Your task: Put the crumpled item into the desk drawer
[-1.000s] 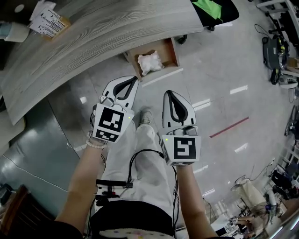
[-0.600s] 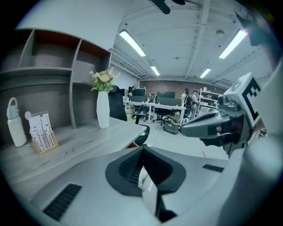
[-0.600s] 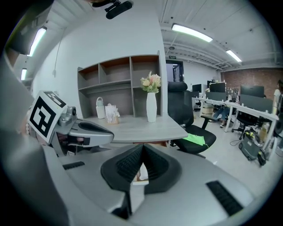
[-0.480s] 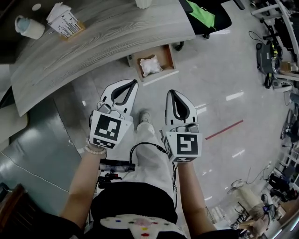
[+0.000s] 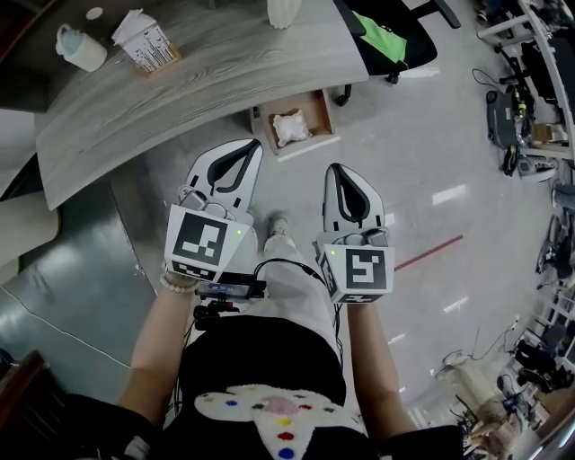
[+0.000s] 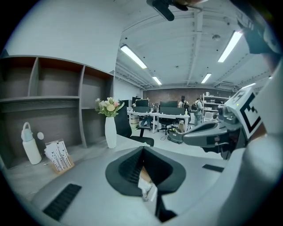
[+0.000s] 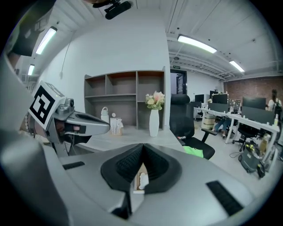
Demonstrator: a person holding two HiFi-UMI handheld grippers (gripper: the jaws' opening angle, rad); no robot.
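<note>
Table [image 5: 207, 72], upper left: wood-grain top carrying a white bottle [image 5: 79, 47]. Left tongs [image 5: 254, 145], centre-left: closed, empty. Open drawer [image 5: 316, 110], upper centre at the table edge: crumpled white paper [image 5: 289, 128] inside. Right tongs [image 5: 335, 168], centre-right: closed, empty.

white vase [image 5: 286, 11] standing on tabletop [image 5: 216, 81] | bottle [image 5: 79, 49] sitting near leaflet box [image 5: 145, 43] | green cloth [image 5: 383, 41] lying on black office chair [image 5: 415, 36]
</note>
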